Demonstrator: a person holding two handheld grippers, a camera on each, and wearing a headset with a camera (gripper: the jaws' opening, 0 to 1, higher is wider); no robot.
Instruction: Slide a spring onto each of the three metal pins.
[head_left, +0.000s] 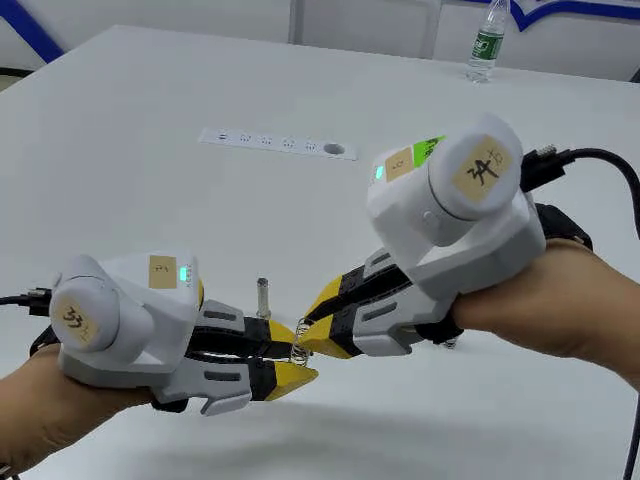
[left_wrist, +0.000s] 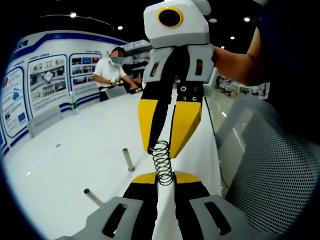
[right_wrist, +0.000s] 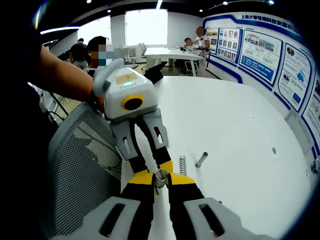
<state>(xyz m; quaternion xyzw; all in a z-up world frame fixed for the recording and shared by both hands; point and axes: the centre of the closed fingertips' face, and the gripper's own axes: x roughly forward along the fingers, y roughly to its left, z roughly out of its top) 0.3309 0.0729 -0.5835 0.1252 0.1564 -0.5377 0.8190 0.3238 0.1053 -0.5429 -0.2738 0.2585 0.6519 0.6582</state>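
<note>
A small steel spring (head_left: 298, 344) hangs in the air between the two gripper tips, above the white table (head_left: 130, 180). My left gripper (head_left: 297, 358) comes in from the lower left and is shut on one end of it. My right gripper (head_left: 306, 332) comes from the right and pinches the other end. In the left gripper view the spring (left_wrist: 162, 162) runs from my left gripper (left_wrist: 164, 179) up to the right gripper (left_wrist: 161, 150). One metal pin (head_left: 263, 297) stands upright just behind the tips. Two pins (left_wrist: 128, 159) (left_wrist: 92, 196) show in the left gripper view. A second spring (right_wrist: 183, 165) lies beside a pin (right_wrist: 201, 159).
A white power strip (head_left: 275, 143) is set into the table's middle, and a water bottle (head_left: 487, 42) stands at the far edge. A grey mesh chair back (right_wrist: 85, 165) is close behind the table's near edge. People sit at tables farther off.
</note>
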